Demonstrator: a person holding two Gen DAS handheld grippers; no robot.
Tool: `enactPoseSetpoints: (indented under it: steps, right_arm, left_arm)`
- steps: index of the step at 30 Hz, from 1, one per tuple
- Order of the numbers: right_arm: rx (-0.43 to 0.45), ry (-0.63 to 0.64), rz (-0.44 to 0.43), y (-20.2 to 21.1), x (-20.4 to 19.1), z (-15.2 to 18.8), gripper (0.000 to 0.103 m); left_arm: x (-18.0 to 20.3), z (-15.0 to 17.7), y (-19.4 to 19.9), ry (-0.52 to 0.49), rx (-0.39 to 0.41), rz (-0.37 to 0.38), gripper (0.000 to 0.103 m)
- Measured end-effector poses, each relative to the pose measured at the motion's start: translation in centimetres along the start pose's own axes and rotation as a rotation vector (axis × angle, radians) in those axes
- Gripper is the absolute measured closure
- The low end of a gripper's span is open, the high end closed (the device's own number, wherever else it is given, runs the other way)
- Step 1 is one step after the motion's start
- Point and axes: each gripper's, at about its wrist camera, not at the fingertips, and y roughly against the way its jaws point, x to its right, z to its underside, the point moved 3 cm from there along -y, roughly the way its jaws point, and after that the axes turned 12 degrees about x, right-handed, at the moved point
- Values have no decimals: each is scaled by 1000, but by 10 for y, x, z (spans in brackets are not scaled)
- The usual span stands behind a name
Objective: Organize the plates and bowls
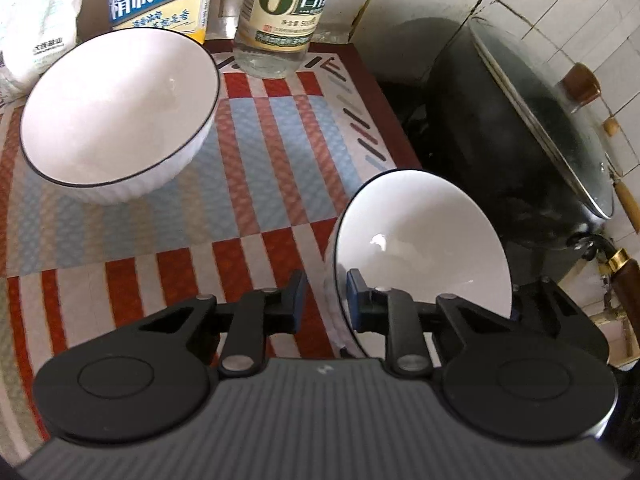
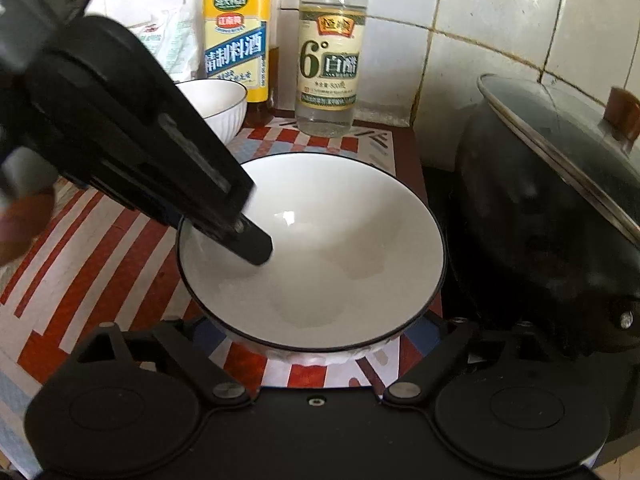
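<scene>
Left gripper [image 1: 326, 300] pinches near bowl [image 1: 420, 248] rim; right gripper [image 2: 320, 332] spread wide, empty. Next, likely: carry to far bowl [image 1: 116, 116], nest.

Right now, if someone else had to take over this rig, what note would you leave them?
Left claw: shut on the near bowl, one finger inside, one outside its rim; the bowl looks tipped in the left wrist view.
Right claw: open, holding nothing, its fingers standing wide on either side of that same bowl.
Far bowl: upright on the striped mat, in front of the two bottles.
Done: near bowl gripped.
Left: probably nest it into the far bowl, then let go. No plates in view.
</scene>
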Motion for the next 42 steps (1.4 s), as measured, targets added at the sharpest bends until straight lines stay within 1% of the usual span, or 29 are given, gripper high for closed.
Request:
enactPoseSetpoints:
  steps: [1, 2, 8, 11, 14, 17, 21, 25, 27, 29, 34, 37, 39, 42]
  right_arm:
    - [6, 6, -1, 2, -1, 1, 9]
    - [10, 6, -1, 2, -1, 1, 9]
    - [19, -11, -7, 2, 1, 2, 9]
    - [12, -20, -15, 0, 1, 0, 9]
    - [25, -40, -21, 5, -1, -4, 9]
    - [33, -15, -47, 14, -8, -14, 9]
    - [53, 25, -92, 24, -23, -32, 9]
    - [67, 72, -156, 37, -47, -52, 9]
    - [81, 93, -189, 45, -61, -59, 9]
    - [97, 121, -225, 50, -78, -68, 9]
    - [122, 169, -338, 54, -120, -85, 9]
    - [129, 204, -391, 51, -146, -90, 9]
    - [117, 211, -419, 45, -159, -91, 9]
    - [102, 209, -438, 44, -177, -87, 9]
  left_arm:
    - [0, 1, 0, 9, 5, 4, 92]
    - [1, 1, 1, 14, 7, 10, 92]
    - [8, 3, 5, -22, 23, -13, 93]
    - [14, 3, 8, -76, 29, -40, 93]
    - [17, 1, 21, -112, 59, -54, 93]
    - [11, -6, 36, -79, 42, -70, 93]
    - [3, -11, 67, -89, 69, -100, 93]
    - [-16, -14, 104, -33, 89, -141, 92]
    - [-26, -13, 123, 0, 113, -166, 92]
    - [-37, -11, 143, 17, 138, -201, 92]
    - [-69, -5, 182, 73, 164, -285, 92]
    - [-91, 4, 196, 121, 177, -323, 92]
    - [-103, 10, 201, 146, 173, -341, 92]
    - [-119, 19, 208, 173, 163, -359, 92]
